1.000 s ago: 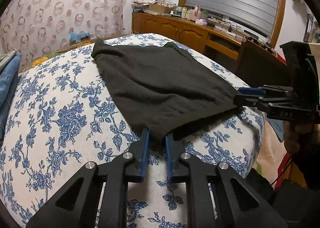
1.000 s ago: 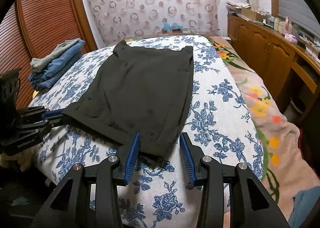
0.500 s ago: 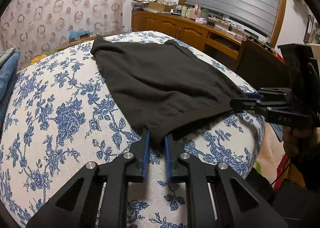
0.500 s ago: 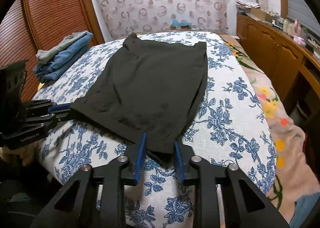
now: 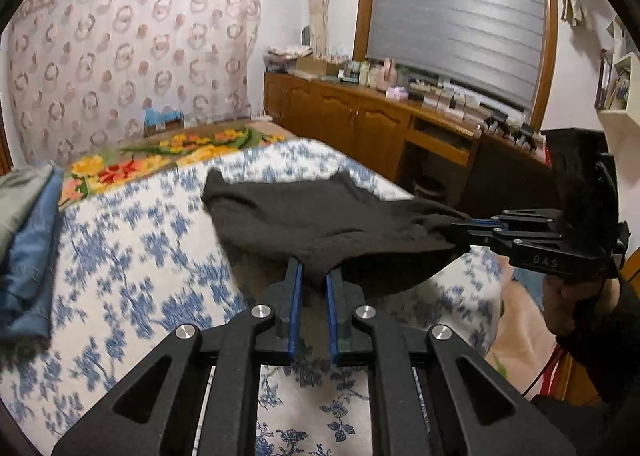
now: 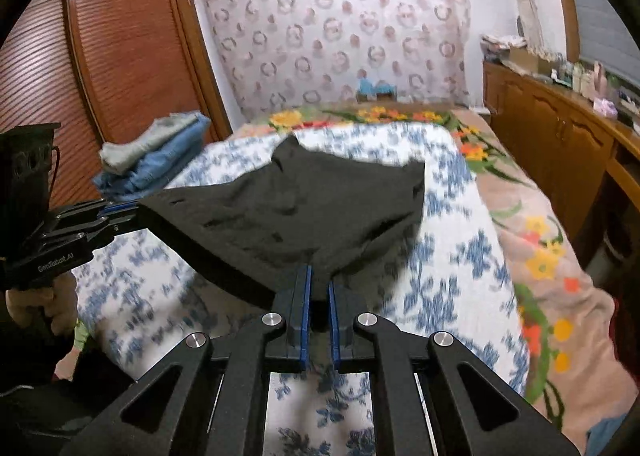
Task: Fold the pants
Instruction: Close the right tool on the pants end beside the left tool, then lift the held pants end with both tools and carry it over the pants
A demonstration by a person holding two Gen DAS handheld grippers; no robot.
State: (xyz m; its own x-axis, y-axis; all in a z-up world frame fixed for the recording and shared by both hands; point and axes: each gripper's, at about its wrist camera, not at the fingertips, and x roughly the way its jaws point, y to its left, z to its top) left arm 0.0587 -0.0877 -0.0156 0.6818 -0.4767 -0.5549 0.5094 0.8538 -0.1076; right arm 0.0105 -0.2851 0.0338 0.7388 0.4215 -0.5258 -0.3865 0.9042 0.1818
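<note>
You hold pants (image 5: 320, 223) near edge: left gripper (image 5: 311, 288) and right gripper (image 6: 318, 288) each clamped on corner, edge raised off bed (image 5: 132, 256); far end down. Next: carry forward, lay on far end

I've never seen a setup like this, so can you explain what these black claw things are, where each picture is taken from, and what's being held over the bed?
These are two hand-held grippers, each with two fingers and a camera that looks forward along them. One picture is from the left gripper, the other from the right gripper. Each view also shows the other gripper off to the side, with the person's hand on its handle. Both are shut on near corners of the black pants, lifting that end above the blue floral bedspread while the far end appears to rest on it. A stack of folded jeans sits at the bed's edge near a wooden wardrobe.
</note>
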